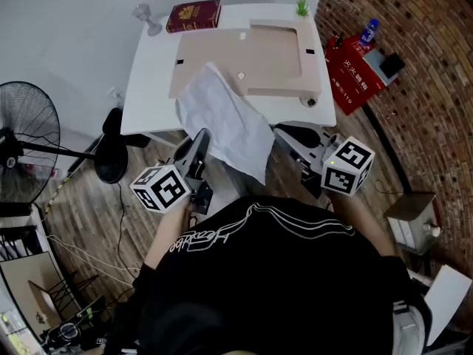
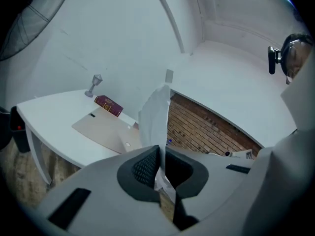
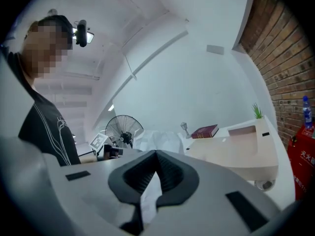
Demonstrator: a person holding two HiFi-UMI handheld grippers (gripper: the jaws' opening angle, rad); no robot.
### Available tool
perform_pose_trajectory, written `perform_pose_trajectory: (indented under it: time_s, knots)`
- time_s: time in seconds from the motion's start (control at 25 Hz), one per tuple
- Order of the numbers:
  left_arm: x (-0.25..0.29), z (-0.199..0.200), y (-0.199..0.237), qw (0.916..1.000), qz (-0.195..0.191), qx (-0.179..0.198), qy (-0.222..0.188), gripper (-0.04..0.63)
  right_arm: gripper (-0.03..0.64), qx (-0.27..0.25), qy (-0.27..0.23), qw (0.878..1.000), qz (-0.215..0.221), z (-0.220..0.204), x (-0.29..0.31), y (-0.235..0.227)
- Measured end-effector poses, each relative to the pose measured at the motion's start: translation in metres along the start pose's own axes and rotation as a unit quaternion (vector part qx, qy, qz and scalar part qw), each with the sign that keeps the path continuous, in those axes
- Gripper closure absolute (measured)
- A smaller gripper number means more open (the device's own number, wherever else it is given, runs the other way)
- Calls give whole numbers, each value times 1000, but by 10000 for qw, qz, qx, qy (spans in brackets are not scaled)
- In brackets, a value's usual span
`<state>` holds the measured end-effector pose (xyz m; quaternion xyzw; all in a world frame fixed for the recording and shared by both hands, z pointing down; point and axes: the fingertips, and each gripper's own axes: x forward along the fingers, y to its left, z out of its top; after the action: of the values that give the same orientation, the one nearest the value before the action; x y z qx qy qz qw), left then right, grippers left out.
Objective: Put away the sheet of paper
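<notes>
A crumpled white sheet of paper (image 1: 229, 124) hangs in the air between me and the white table (image 1: 148, 72), its far end over the table's front edge. My left gripper (image 1: 201, 139) is shut on its near left edge; in the left gripper view the paper (image 2: 155, 112) rises out of the shut jaws (image 2: 160, 154). My right gripper (image 1: 283, 133) is shut on the near right corner; in the right gripper view the paper (image 3: 157, 140) shows beyond the shut jaws (image 3: 155, 156). A beige open folder (image 1: 251, 58) lies flat on the table.
On the table's far edge stand a dark red book (image 1: 194, 15), a silver goblet (image 1: 146, 17) and a small green plant (image 1: 301, 7). A black fan (image 1: 26, 135) stands on the wooden floor at left. A red box (image 1: 355, 72) sits by the brick wall at right.
</notes>
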<state>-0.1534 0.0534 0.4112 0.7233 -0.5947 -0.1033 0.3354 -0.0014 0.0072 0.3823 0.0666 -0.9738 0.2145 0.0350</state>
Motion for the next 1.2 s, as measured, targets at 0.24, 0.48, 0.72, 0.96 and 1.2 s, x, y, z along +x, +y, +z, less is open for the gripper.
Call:
perform_pose_trajectory:
  time_s: [0.24, 0.48, 0.72, 0.96, 1.2]
  knots:
    - [4, 30, 15, 9998, 65, 112, -137, 563, 614, -89, -161, 9998, -87, 17, 1, -6]
    - [20, 56, 31, 9994, -141, 325, -26, 562, 614, 41, -214, 9994, -287, 23, 13, -28]
    - [49, 91, 54, 9989, -375, 284, 56, 563, 614, 66, -290, 9985, -470, 42, 36, -56]
    - [79, 125, 64, 9968, -747, 195, 217, 562, 613, 55, -433, 9967, -689, 71, 59, -85]
    - [110, 153, 82, 9945, -1009, -23, 275, 563, 614, 62, -485, 9941, -967, 84, 71, -107]
